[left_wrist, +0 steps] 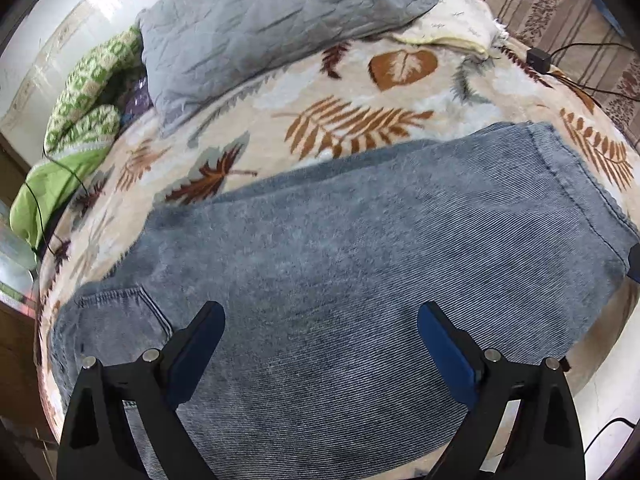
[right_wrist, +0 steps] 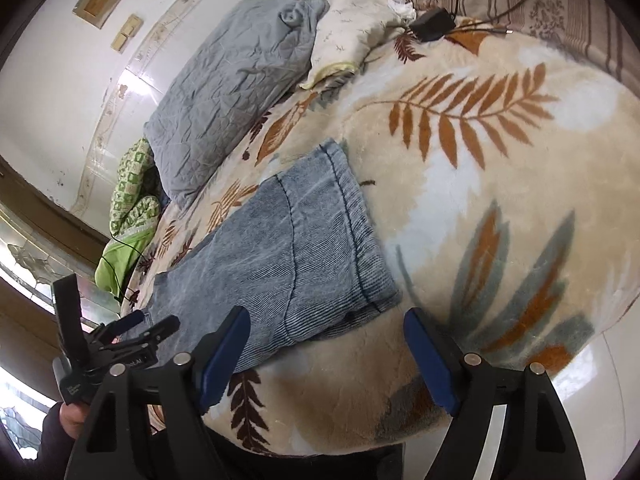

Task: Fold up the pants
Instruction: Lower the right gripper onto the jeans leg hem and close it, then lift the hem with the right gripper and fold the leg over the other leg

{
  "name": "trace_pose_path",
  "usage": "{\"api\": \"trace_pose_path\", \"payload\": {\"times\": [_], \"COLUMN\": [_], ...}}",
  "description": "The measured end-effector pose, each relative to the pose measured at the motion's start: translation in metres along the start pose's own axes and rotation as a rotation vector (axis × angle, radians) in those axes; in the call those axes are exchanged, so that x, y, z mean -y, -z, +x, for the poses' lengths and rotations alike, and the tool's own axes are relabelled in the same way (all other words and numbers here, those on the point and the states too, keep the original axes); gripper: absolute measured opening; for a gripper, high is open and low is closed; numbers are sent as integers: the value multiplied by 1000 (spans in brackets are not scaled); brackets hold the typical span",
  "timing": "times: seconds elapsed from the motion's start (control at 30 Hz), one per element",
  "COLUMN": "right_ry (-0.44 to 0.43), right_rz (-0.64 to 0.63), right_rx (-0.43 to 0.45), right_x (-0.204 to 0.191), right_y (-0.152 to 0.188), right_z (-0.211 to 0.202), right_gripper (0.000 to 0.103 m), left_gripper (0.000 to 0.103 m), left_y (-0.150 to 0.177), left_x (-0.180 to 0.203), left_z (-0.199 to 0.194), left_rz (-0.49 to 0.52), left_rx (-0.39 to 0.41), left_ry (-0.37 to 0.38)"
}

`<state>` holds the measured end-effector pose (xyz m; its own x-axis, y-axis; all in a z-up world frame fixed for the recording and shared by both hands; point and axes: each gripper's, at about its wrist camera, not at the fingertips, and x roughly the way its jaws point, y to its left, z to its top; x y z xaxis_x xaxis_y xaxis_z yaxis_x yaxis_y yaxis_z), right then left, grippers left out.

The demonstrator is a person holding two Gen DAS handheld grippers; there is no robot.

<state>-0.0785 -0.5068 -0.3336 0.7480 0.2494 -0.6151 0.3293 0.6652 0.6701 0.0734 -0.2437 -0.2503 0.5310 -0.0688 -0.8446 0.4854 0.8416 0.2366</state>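
Right wrist view: right gripper (right_wrist: 324, 354) gapes wide, empty, at the pants (right_wrist: 304, 248) corner, lower centre. Left gripper (left_wrist: 320, 344) is equally wide and empty over denim. Pinching the blanket (right_wrist: 500, 168) too could drag it along.

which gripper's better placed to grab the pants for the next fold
Left, probably. The left gripper hangs open directly over the pants. The right gripper is open too, but mostly over bare blanket beside the waistband end.
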Motion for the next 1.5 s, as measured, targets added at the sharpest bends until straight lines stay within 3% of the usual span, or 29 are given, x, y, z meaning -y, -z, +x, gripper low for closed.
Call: {"api": "trace_pose_path", "payload": {"times": [0.37, 0.43, 0.53, 0.63, 0.73, 0.83, 1.03, 1.23, 1.43, 1.47, 1.5], "right_ry": [-77, -100, -124, -140, -139, -117, -89, -119, -105, -102, -95], "right_rz": [80, 101, 174, 237, 231, 166, -72, -244, -276, -270, -260], "right_rx": [11, -1, -30, -25, -24, -8, 7, -57, -279, -334, -389], "right_x": [3, 4, 12, 19, 13, -8, -96, -190, -243, -247, -249], "right_y": [-26, -31, -37, -42, -44, -51, -62, -38, 12, 22, 33], "right_z": [18, 24, 41, 47, 46, 37, 20, 43, 119, 136, 151], "right_gripper": [79, 58, 37, 26, 22, 21, 21, 21, 28, 33, 46], "left_gripper": [97, 97, 97, 97, 97, 97, 97, 97, 97, 97, 97], "left_y": [-7, -7, -6, -6, -7, -6, 6, 30, 56, 60, 65], "left_x": [-19, -22, -24, -27, -34, -48, -93, -158, -206, -212, -217], "left_z": [22, 28, 34, 34, 33, 30, 10, -15, -28, -28, -27], "left_rz": [-78, -91, -110, -109, -123, -162, -261, -402, -477, -484, -492], "left_rx": [-40, -53, -67, -72, -83, -93, -74, -24, 10, 10, 7], "left_ry": [-13, -13, 4, 13, 14, 24, 33, 8, -26, -29, -32]}}
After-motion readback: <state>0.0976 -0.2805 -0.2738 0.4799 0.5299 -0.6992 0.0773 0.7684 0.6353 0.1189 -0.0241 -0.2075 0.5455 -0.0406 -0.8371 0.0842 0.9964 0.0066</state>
